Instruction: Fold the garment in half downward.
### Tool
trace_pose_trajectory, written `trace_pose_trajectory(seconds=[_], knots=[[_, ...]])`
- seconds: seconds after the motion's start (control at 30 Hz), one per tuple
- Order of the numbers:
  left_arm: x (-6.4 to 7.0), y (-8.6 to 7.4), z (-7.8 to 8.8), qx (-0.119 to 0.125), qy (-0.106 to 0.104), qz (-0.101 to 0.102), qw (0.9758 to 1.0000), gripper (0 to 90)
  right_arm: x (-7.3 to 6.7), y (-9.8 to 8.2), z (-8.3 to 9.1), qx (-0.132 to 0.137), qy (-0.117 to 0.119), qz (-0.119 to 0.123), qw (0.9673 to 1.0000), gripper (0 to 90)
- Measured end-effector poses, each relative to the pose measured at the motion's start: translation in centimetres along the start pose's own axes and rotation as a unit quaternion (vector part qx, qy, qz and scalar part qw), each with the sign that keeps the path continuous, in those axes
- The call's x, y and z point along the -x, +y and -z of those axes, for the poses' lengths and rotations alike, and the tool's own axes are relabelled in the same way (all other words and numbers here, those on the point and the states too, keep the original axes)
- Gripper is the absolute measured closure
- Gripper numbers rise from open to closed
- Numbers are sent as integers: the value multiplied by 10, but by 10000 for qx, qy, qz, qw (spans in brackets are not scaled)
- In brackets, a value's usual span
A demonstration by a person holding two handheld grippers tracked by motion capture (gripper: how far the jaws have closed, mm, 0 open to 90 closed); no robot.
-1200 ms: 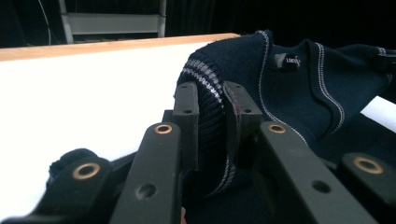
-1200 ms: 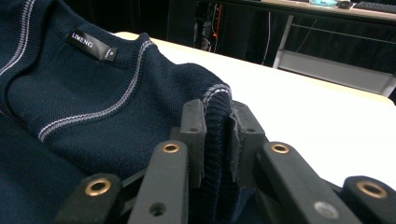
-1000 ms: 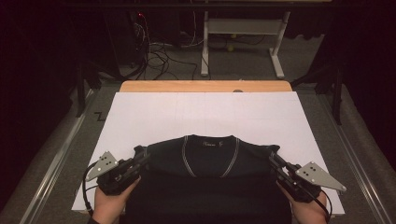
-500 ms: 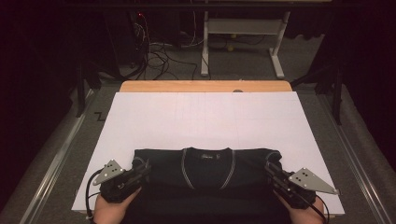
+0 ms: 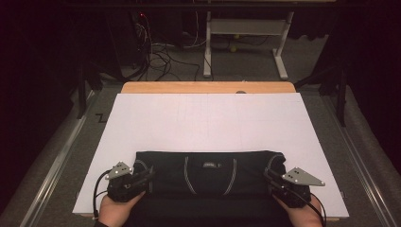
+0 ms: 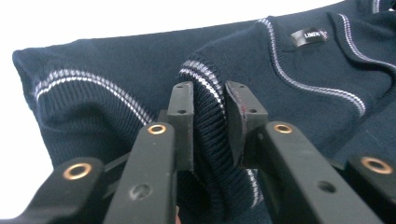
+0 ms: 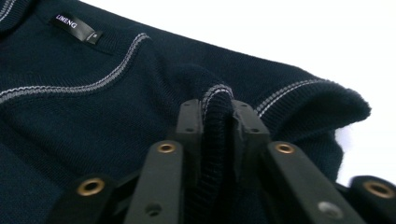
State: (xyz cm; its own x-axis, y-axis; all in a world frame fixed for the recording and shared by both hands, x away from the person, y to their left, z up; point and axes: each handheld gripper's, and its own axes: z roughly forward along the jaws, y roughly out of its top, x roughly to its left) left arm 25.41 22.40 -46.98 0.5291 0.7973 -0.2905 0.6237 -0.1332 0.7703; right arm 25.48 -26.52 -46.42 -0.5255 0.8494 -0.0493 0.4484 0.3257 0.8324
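High view: I have the folded sweater (image 5: 208, 172) on the white sheet (image 5: 208, 120); left gripper (image 5: 142, 177) and right gripper (image 5: 273, 178) both pinch its ribbed edges, jaws just easing wider.

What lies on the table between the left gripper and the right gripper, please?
In the high view, the folded dark sweater spans the whole stretch between the left gripper and the right gripper, with its striped neckline and label midway.

Hidden and cut off, from my seat

I lose the sweater's (image 5: 208, 172) near part past the high view's bottom edge; each gripper view crops it, and I cannot read its neck label (image 5: 208, 165) from above.
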Motion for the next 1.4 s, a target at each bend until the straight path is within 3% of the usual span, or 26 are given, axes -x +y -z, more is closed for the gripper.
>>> trace_pose_trajectory(seconds=[0.17, 0.3, 0.47, 0.57, 0.63, 0.73, 0.8, 0.87, 0.97, 1.03, 1.1, 1.13, 1.3, 1.4], knots=[[5, 4, 14, 435, 144, -82, 9989, 552, 3, 3, 7, 288, 15, -172, 9994, 556], [2, 6, 20, 585, 293, -164, 9977, 509, 10, 4, 14, 517, -48, -306, 9982, 519], [-8, 9, 24, 687, 431, -63, 9967, 482, 23, 7, 15, 596, -278, -536, 9964, 467], [-18, 12, 19, 525, 726, -12, 9960, 363, 35, 8, 8, 436, -357, -722, 9958, 389], [-28, 14, 11, 280, 769, 222, 9964, 270, 44, 8, 0, 288, -368, -929, 9946, 333], [-36, 16, -2, -28, 984, 275, 9948, 210, 55, 8, -14, -71, -404, -1150, 9925, 280], [-39, 17, -9, -151, 1012, 348, 9941, 185, 57, 7, -23, -302, -449, -1174, 9916, 280], [-41, 17, -15, -252, 1051, 369, 9935, 186, 58, 6, -30, -521, -494, -1208, 9901, 290], [-44, 15, -23, -501, 997, 475, 9926, 190, 59, 6, -33, -633, -488, -1276, 9886, 342], [-43, 13, -23, -483, 967, 418, 9933, 268, 57, 6, -34, -628, -394, -1256, 9893, 432], [-40, 12, -24, -480, 848, 368, 9946, 400, 57, 6, -34, -628, -324, -1258, 9895, 488], [-38, 11, -24, -489, 880, 316, 9944, 423, 57, 6, -34, -627, -282, -1270, 9895, 525], [-36, 11, -26, -483, 648, 340, 9961, 609, 54, 6, -35, -614, -47, -1275, 9899, 712], [-33, 10, -27, -455, 638, 288, 9965, 657, 53, 6, -35, -605, -5, -1238, 9905, 750]])
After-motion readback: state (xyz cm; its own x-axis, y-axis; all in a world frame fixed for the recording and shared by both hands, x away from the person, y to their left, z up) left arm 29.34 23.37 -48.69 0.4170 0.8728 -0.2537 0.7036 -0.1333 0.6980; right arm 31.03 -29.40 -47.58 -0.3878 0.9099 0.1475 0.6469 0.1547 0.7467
